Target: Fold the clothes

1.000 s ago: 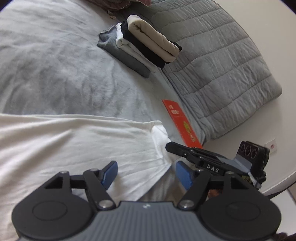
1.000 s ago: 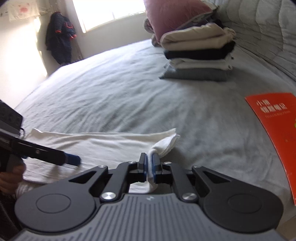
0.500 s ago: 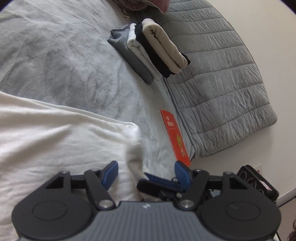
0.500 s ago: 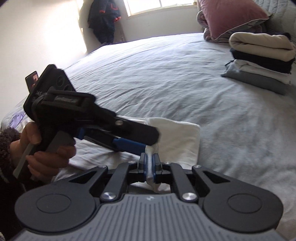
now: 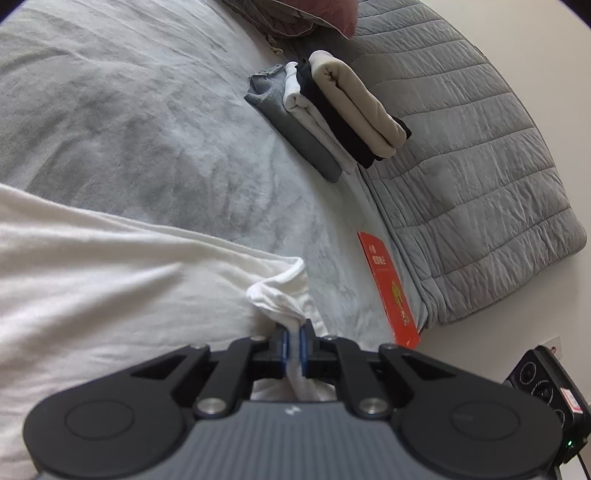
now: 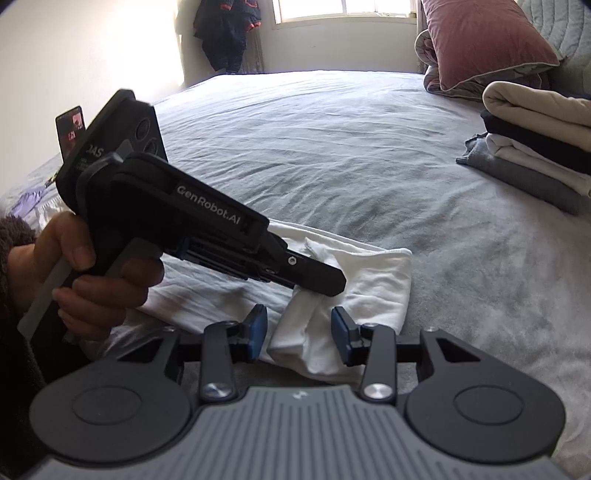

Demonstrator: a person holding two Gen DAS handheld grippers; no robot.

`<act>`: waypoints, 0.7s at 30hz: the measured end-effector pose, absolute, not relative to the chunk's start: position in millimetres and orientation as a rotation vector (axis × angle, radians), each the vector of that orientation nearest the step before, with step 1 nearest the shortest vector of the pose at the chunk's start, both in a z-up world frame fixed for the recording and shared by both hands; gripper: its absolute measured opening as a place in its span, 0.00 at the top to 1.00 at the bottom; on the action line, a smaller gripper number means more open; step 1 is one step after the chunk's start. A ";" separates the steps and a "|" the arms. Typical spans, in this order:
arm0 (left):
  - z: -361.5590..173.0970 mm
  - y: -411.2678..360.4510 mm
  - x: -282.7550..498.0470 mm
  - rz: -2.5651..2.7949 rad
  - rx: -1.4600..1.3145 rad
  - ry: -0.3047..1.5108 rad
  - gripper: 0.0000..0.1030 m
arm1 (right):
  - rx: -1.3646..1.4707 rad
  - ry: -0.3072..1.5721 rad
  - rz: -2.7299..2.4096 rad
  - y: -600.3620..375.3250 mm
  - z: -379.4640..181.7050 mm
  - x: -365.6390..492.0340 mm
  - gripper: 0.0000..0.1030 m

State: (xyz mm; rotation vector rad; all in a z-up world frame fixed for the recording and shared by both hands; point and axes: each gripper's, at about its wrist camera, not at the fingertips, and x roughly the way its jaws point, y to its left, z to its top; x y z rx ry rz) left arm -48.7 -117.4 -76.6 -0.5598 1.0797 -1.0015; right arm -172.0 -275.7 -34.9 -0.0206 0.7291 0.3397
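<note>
The left claw [image 5: 293, 345] has pinched the shirt [image 5: 110, 288] corner, freeing the right claw [image 6: 299, 334], now opening, to regrip.

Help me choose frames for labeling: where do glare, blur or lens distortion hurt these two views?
Right wrist view: the window and the wall beside it are blown out white, and the left gripper up close looks slightly soft. Left wrist view: even light with no glare, the white garment blurs toward the left edge, and the fisheye bends the quilt into an arc.
</note>
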 end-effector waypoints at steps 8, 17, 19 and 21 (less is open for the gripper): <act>-52.7 -105.4 -51.4 -0.995 -0.478 1.011 0.95 | 0.005 0.706 0.360 -269.5 -25.5 -167.2 0.93; -22.4 -70.6 -50.9 -0.918 -0.364 0.924 0.95 | 0.093 0.684 0.446 -243.0 -8.0 -149.0 0.93; -18.2 -59.8 -50.3 -0.894 -0.355 0.916 0.95 | 0.096 0.680 0.463 -233.7 -4.9 -145.1 0.93; -15.4 -48.0 -50.1 -0.866 -0.346 0.911 0.95 | 0.099 0.679 0.482 -224.4 -2.6 -140.7 0.93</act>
